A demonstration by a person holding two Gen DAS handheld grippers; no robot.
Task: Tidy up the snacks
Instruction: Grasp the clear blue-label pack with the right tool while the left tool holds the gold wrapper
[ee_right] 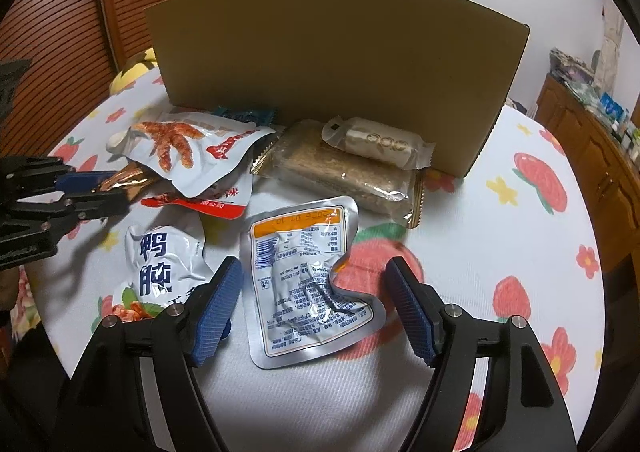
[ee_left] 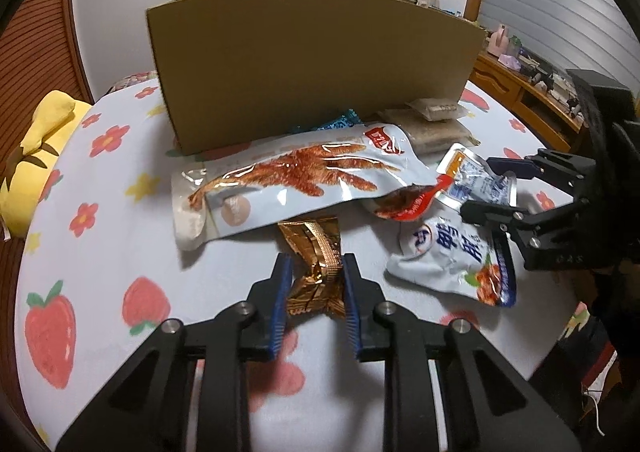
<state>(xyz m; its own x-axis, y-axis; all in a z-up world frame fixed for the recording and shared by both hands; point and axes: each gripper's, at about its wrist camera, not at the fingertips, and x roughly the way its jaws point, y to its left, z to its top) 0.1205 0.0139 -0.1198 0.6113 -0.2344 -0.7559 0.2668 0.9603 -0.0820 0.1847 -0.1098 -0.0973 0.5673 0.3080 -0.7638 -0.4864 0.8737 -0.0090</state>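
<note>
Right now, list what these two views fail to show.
- Box interior: both views, its near wall faces the cameras.
- Blue packet: mostly hidden, under the chicken-feet pouch and against the box.
- Gold wrapper: its far end lies under the chicken-feet pouch in the left view.
- Silver pouch front: it lies label side down.

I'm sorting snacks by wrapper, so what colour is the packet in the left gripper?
Shiny gold-bronze foil wrapper, clearest in the left wrist view.
</note>
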